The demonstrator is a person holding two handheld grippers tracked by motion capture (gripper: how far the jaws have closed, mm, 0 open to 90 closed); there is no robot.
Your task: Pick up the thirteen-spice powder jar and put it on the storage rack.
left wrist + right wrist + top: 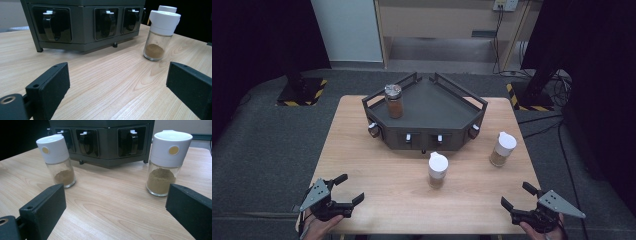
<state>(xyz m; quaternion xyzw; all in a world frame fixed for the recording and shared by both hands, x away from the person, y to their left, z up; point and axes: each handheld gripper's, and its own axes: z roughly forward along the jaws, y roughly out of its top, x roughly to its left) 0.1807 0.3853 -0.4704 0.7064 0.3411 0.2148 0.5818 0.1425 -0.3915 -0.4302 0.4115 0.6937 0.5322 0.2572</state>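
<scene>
both grippers rest near the desk's near edge with fingers spread wide and nothing between them: the left gripper by the near left corner, the right gripper by the near right corner. ahead of them two white-capped spice jars stand upright on bare wood, well apart from each other: the middle jar just in front of the rack, the right jar nearer the right edge, beside the rack's front right corner. in the right gripper view the right jar stands just beyond one finger. a third jar with a darker lid already stands on the rack's top, at its left corner. the work looks to be at its start: loading jars onto the rack, with no grasp begun. the next move likely calls for the right gripper to advance, straddle the right jar below its cap, and close squarely so it stays upright.
</scene>
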